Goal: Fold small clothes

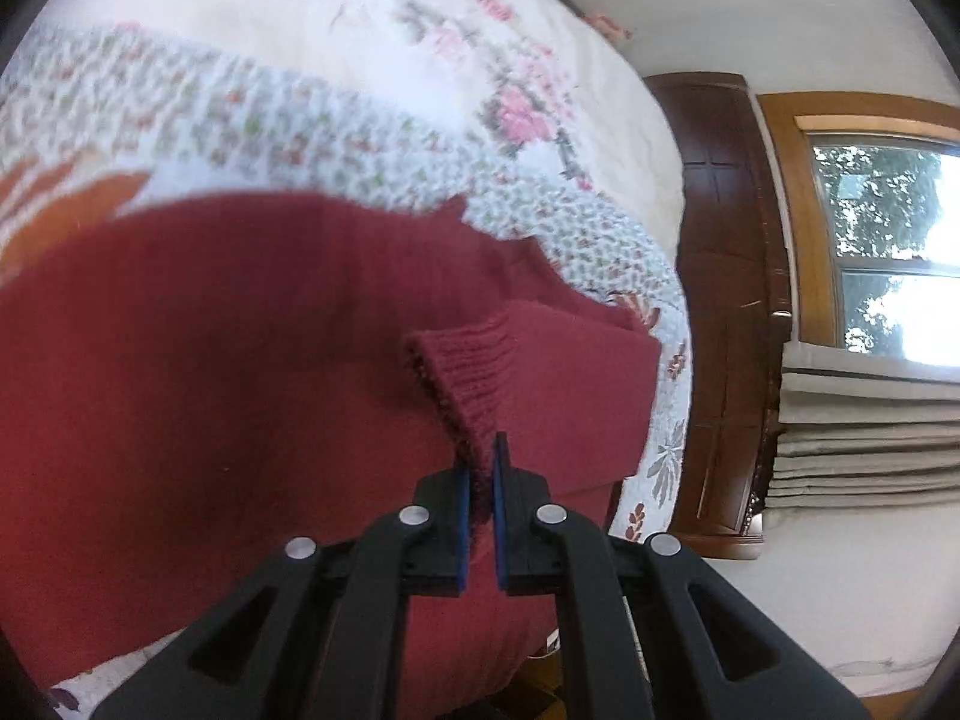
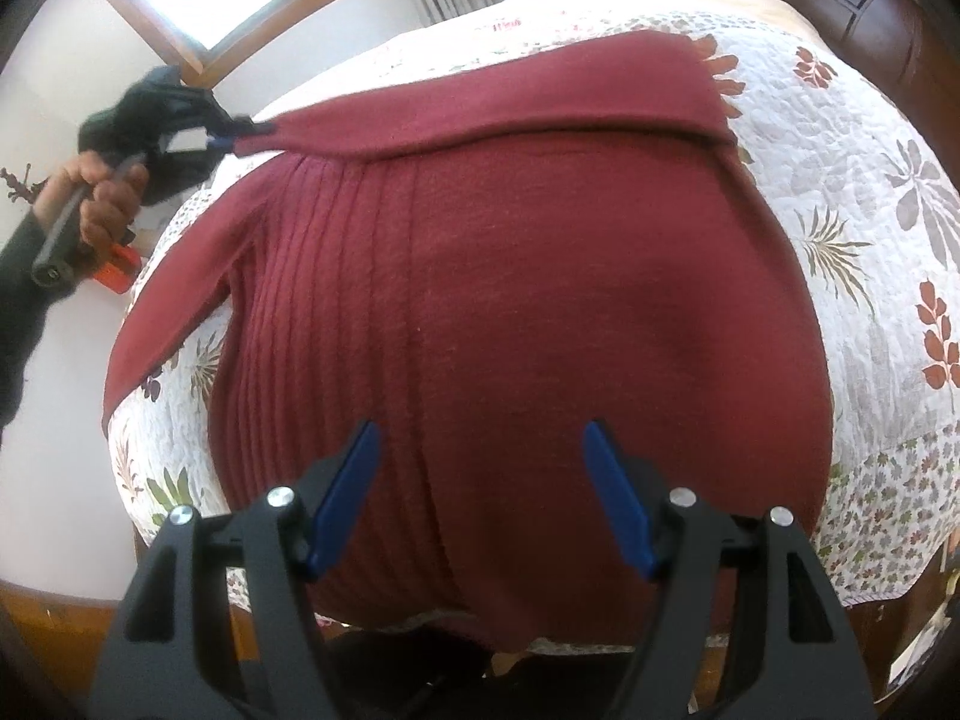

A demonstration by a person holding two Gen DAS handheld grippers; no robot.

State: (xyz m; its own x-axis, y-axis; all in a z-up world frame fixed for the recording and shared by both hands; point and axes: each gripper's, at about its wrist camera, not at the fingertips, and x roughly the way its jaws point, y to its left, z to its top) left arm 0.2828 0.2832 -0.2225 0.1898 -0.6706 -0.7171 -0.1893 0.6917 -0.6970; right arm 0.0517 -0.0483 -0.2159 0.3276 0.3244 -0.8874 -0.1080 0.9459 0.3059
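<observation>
A dark red knit sweater lies spread on a floral quilt over a bed. My left gripper is shut on the ribbed cuff of one sleeve and holds it lifted above the sweater body. In the right wrist view that left gripper appears at the far left, in a hand, with the sleeve stretched across the top of the sweater. My right gripper hangs open above the sweater's near part, nothing between its blue pads.
A dark wooden headboard stands beside the bed, with a window and a folded blind past it. A white flowered bedspread lies beyond the quilt. An orange object sits on the floor at the left.
</observation>
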